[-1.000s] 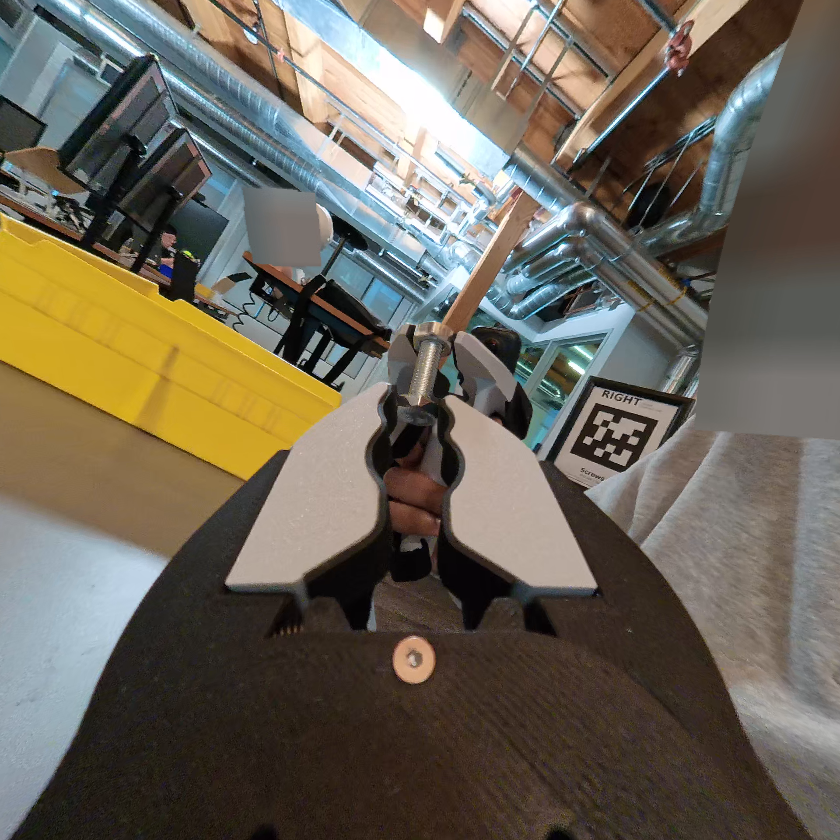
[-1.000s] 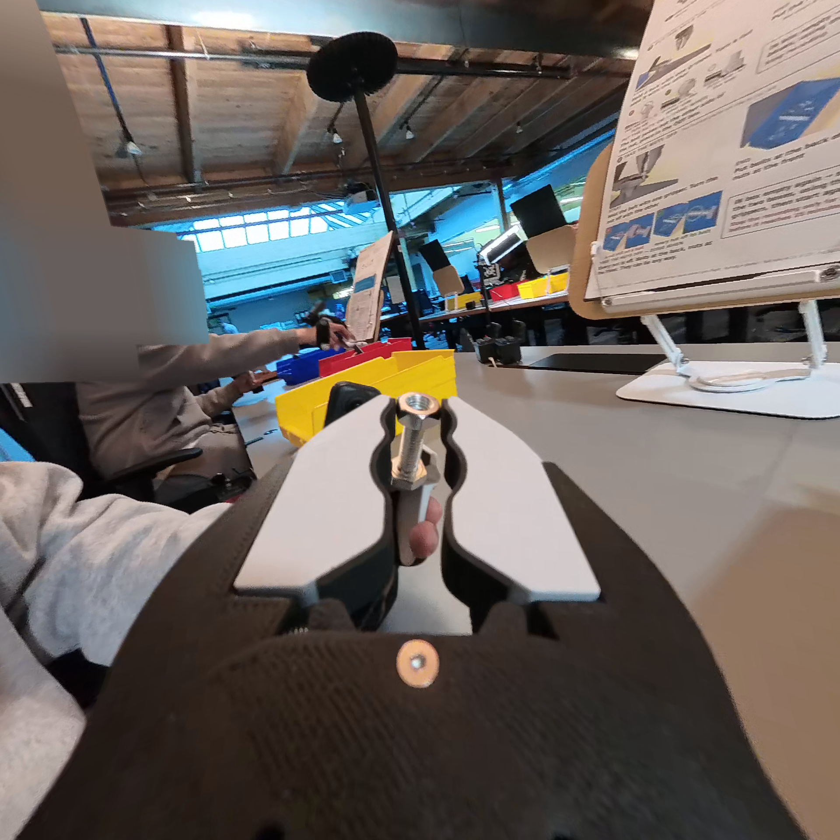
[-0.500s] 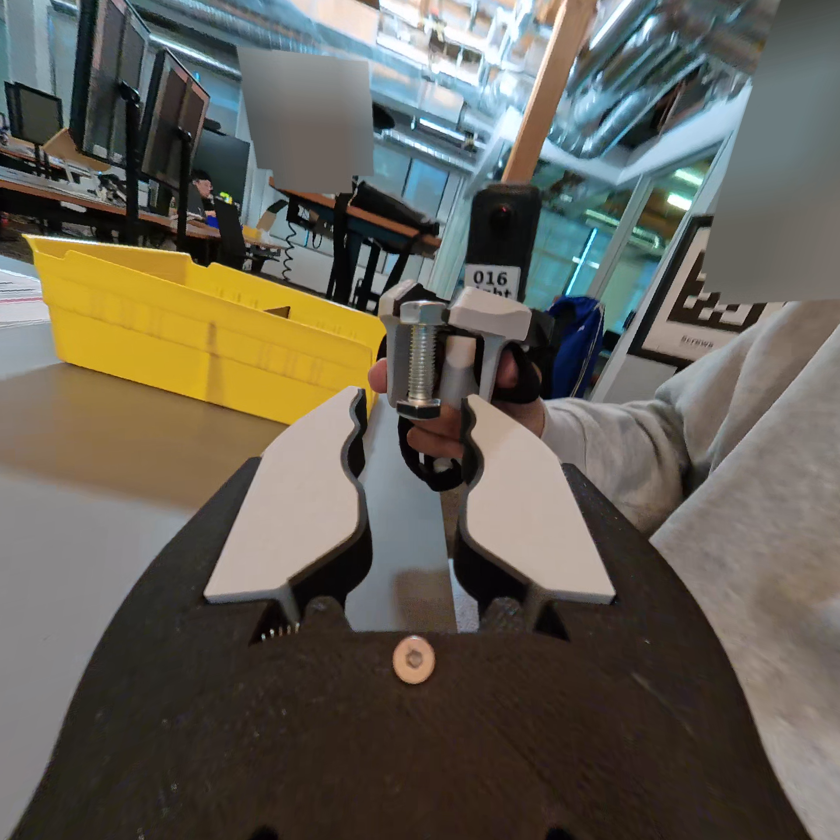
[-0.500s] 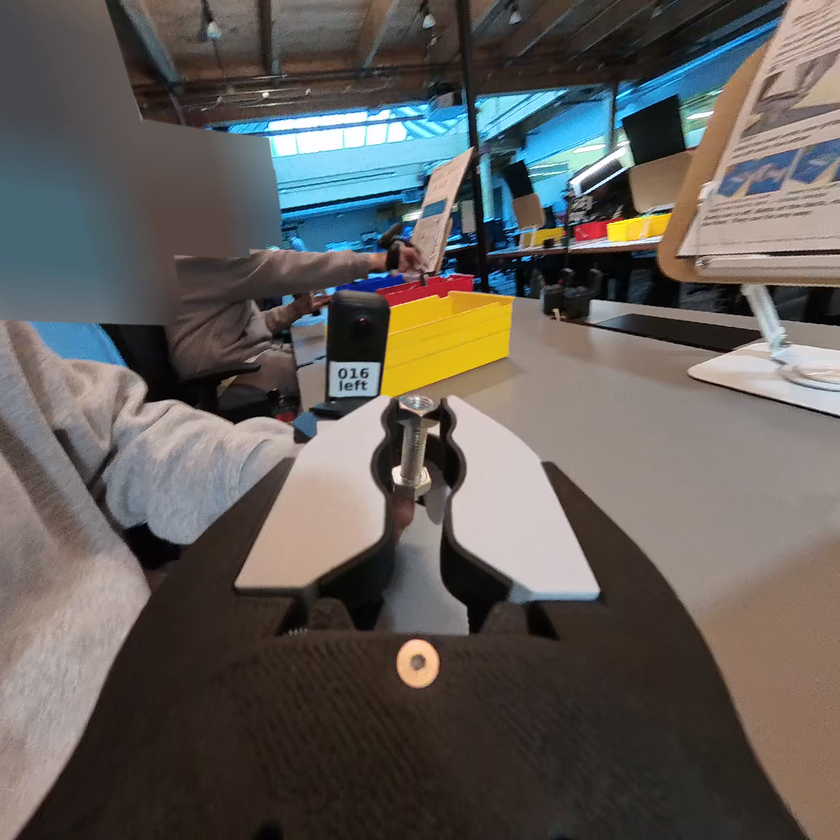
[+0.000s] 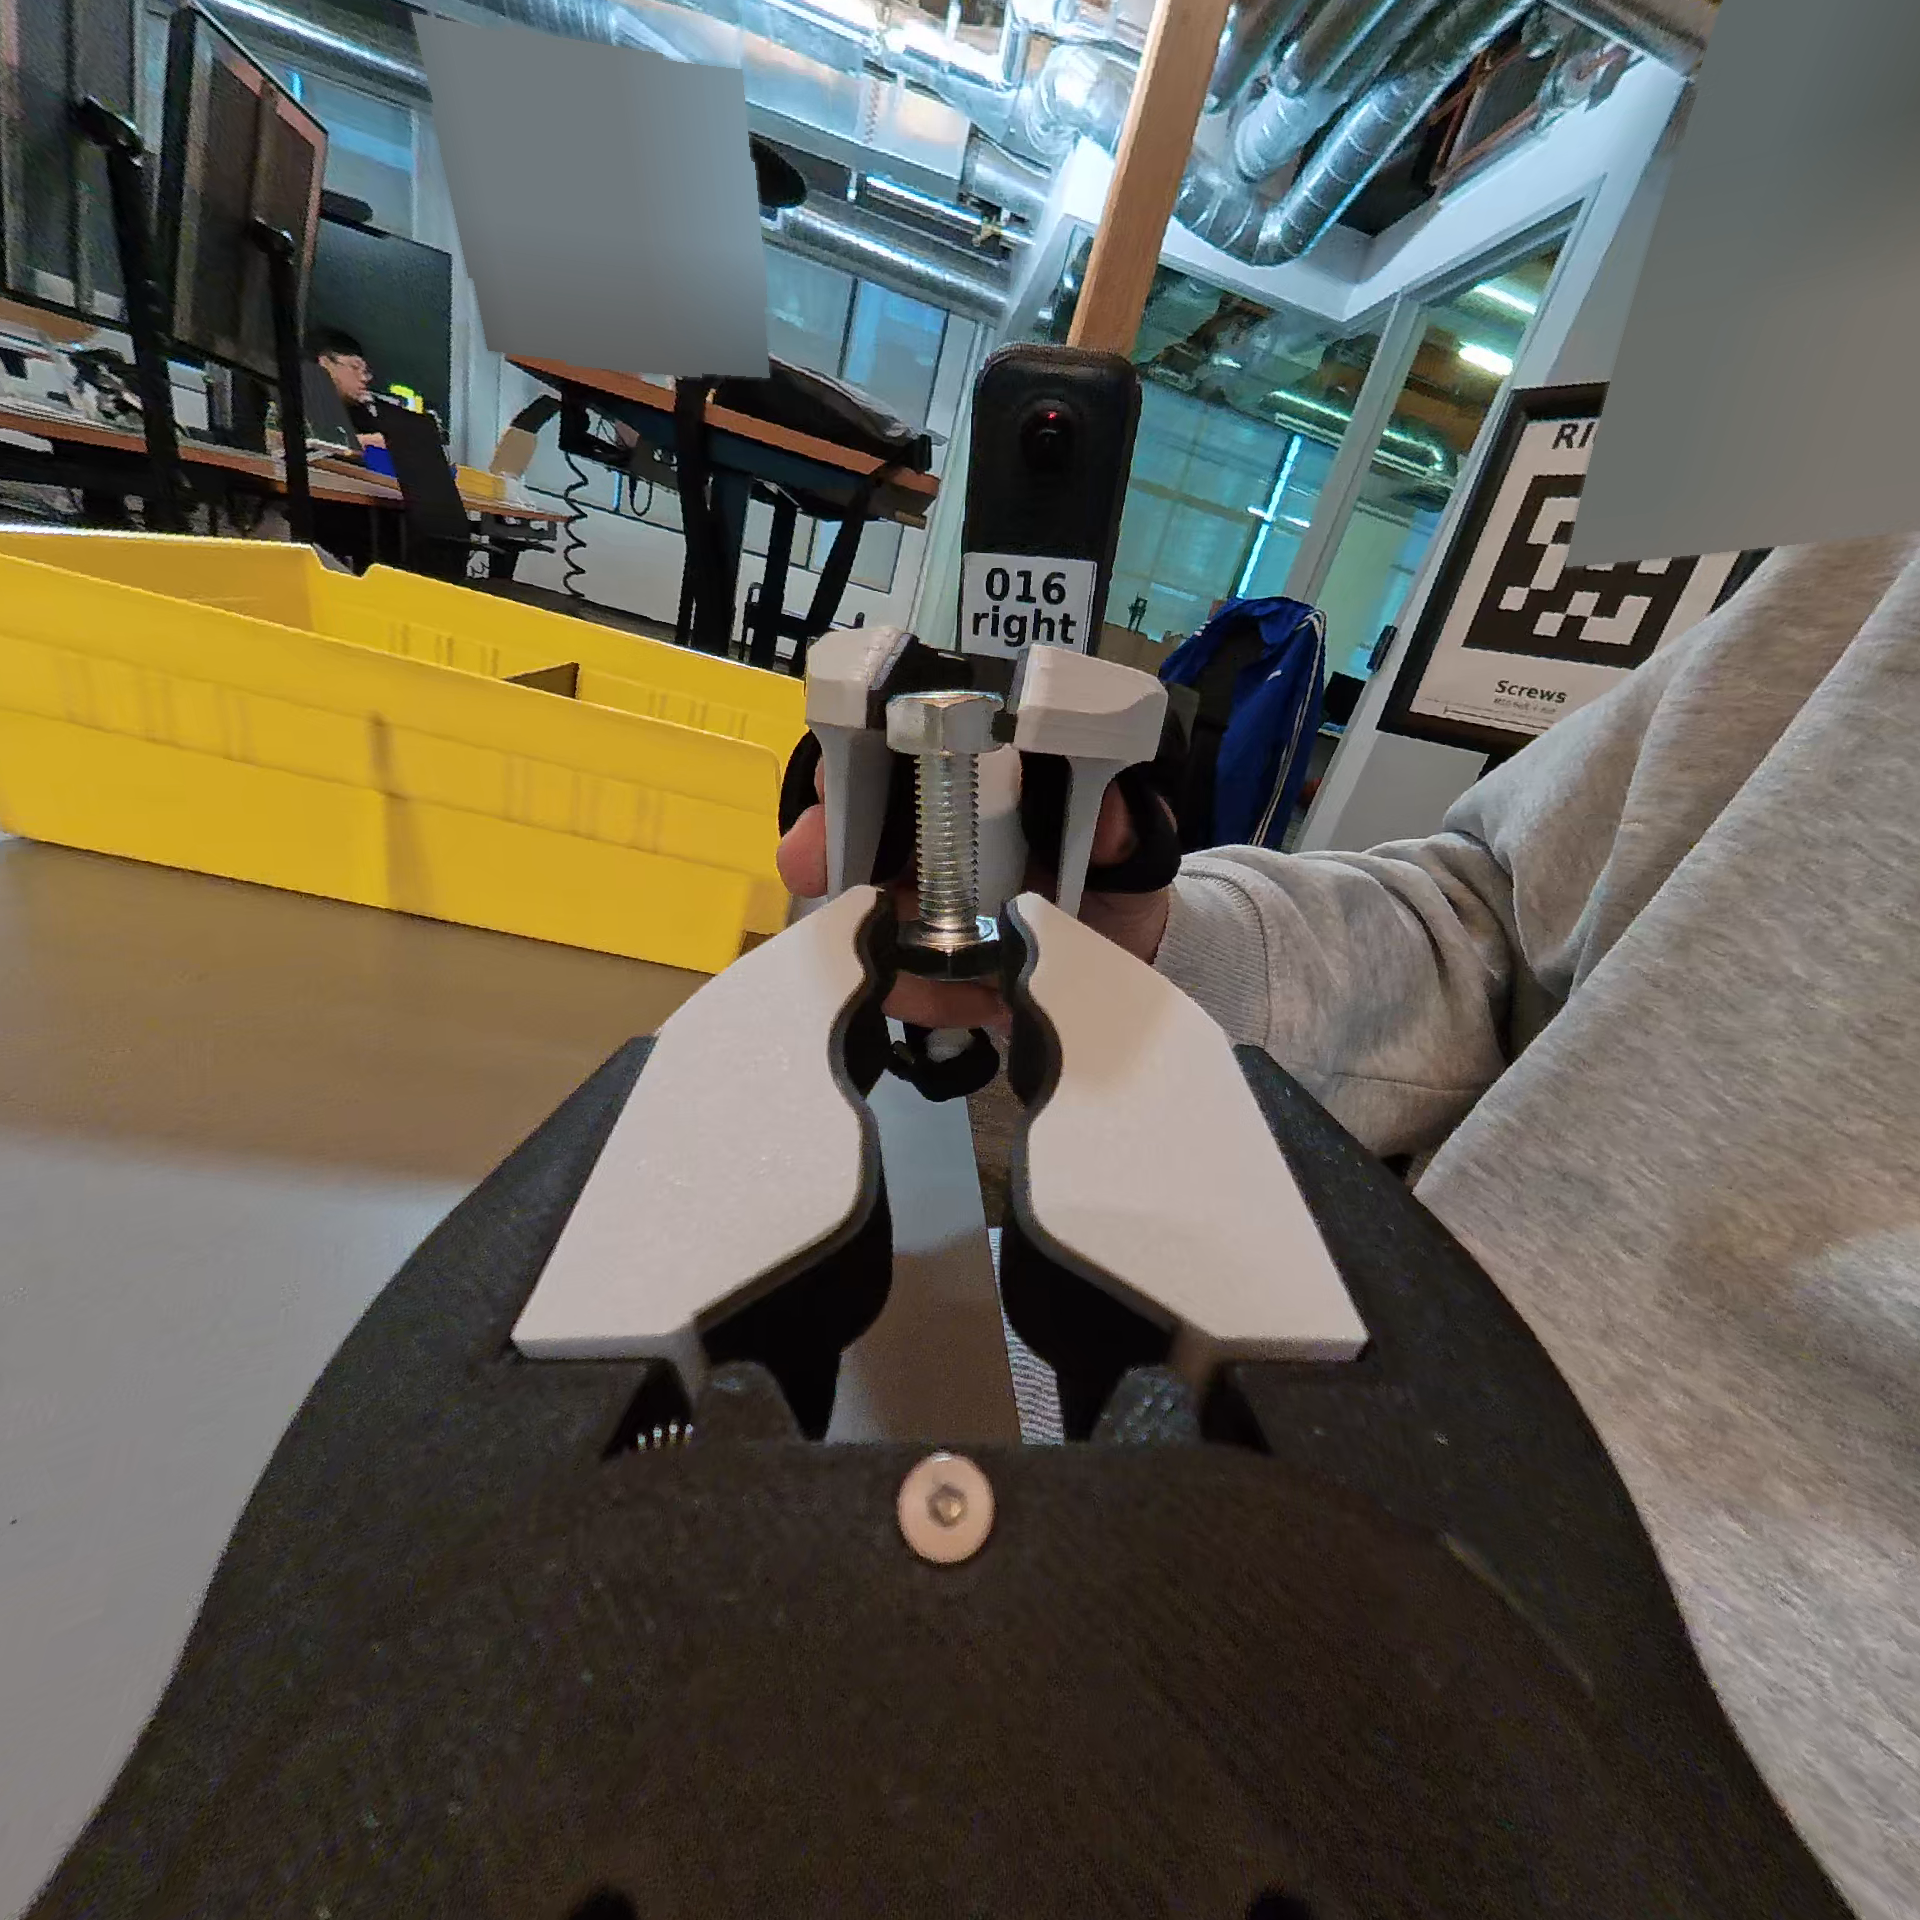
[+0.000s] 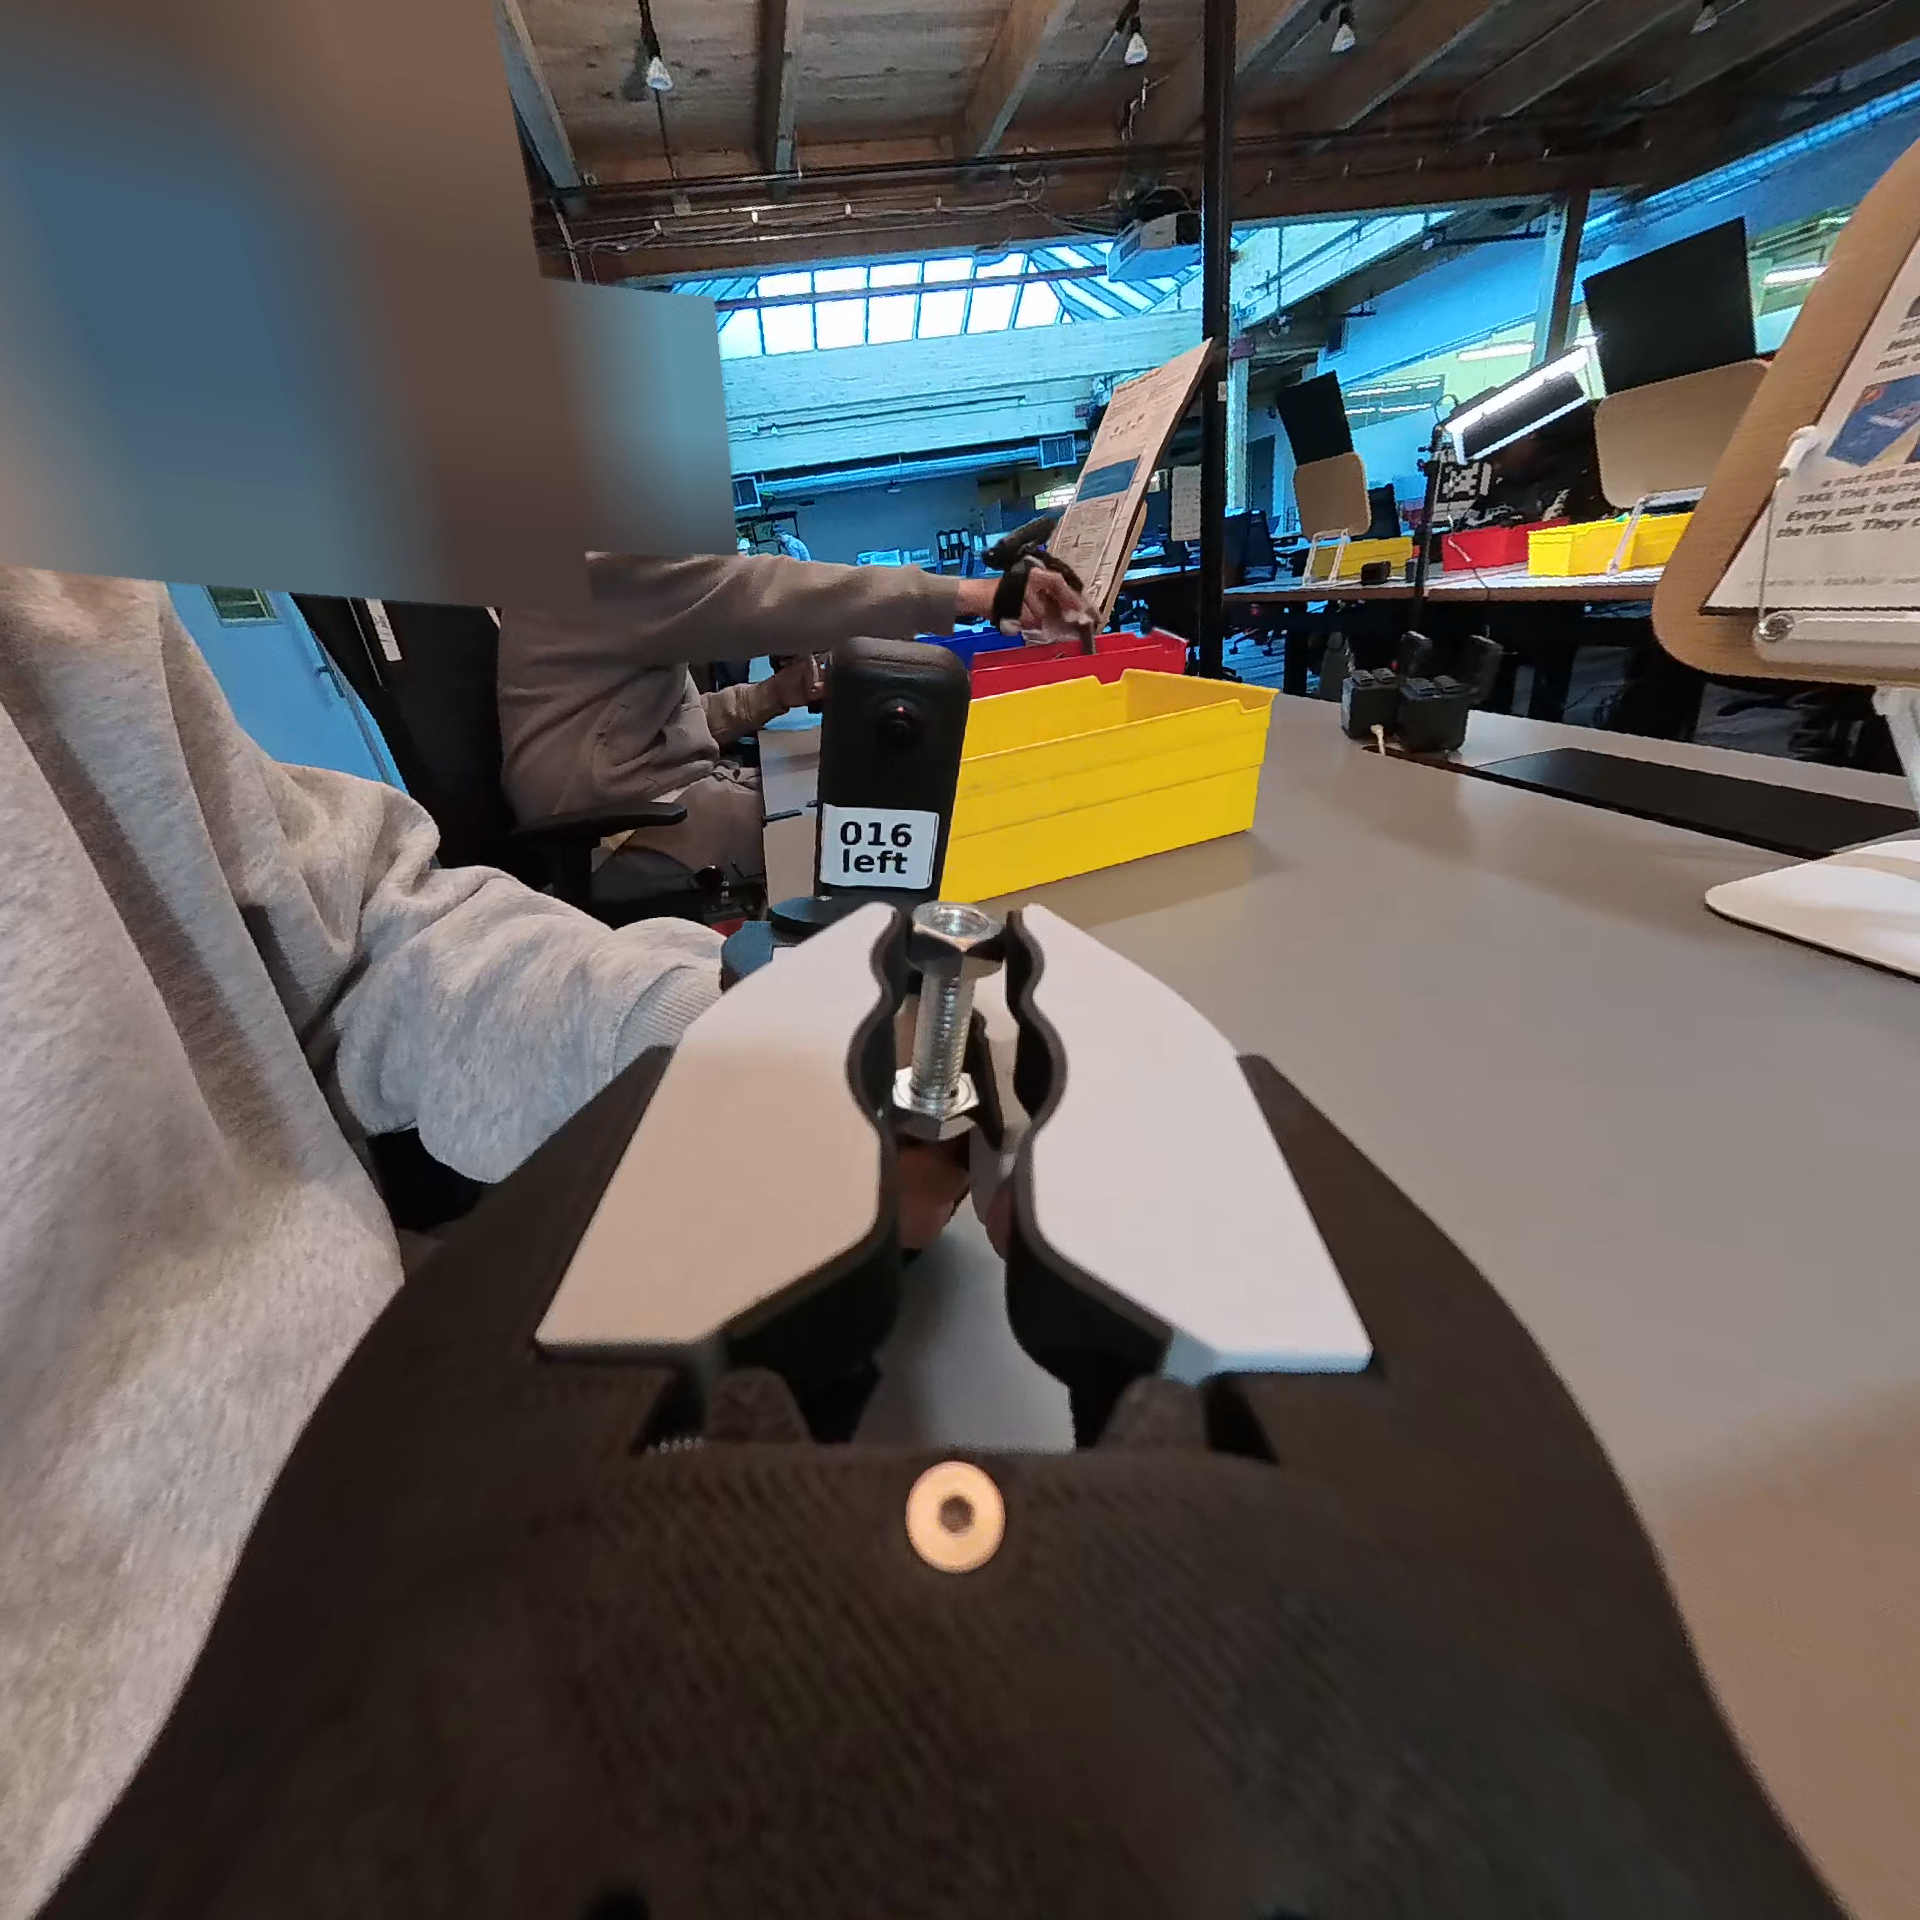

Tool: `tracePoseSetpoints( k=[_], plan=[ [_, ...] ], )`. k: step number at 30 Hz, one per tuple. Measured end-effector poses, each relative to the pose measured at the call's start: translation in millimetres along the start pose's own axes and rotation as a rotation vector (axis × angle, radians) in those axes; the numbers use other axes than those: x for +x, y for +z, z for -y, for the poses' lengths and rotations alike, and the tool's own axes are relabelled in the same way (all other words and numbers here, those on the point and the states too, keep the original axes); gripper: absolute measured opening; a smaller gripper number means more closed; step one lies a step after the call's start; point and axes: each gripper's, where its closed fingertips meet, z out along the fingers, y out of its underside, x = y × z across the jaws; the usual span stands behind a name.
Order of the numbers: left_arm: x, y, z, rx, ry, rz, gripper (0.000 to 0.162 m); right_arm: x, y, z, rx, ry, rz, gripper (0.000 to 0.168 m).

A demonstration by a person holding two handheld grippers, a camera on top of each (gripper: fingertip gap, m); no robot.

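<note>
Both my grippers meet on one bolt, held above the grey table.

My right gripper clamps the hex head of the silver bolt at its tips, the threaded shank running back between the fingers to a nut near the far end. My left gripper closes its tips around that nut, so the two grippers face each other along the bolt. A yellow bin sits on the table to the left behind them, well apart. My grey sleeve reaches in from the right in the left wrist view.
</note>
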Motion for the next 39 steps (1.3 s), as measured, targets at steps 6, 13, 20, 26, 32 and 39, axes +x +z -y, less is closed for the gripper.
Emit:
tracePoseSetpoints(
  k=[6, 13, 20, 26, 32, 39],
  plan=[
    [0.5, -0.3, 2.8, 0.017, -0.005, -0.009, 0.019, -0.1, -2.1, 2.2, 0.022, 0.012, 0.015, 0.02],
    [-1.5, -3.1, 9.1, 0.055, -0.017, -0.007, 0.019, 7.6, -8.5, 7.7, 0.054, 0.038, -0.01, 0.018],
    [-9.1, -3.0, 7.2, 0.045, 0.049, 0.068, 0.019, 9.2, -10.9, 16.0, 0.098, 0.023, -0.052, 0.027],
    [-22.6, -6.6, 10.4, 0.057, 0.116, 0.183, 0.019, 20.1, -17.8, 24.7, 0.13, -0.115, -0.298, 0.005],
    [-30.3, -9.2, 12.9, 0.072, 0.129, 0.25, 0.019, 16.0, -1.8, 10.7, 0.068, -0.116, -0.321, 0.025],
    [-29.7, -6.3, 11.8, 0.075, 0.123, 0.272, 0.019, 12.6, 8.9, 3.8, 0.048, -0.109, -0.368, 0.032]
  ],
)
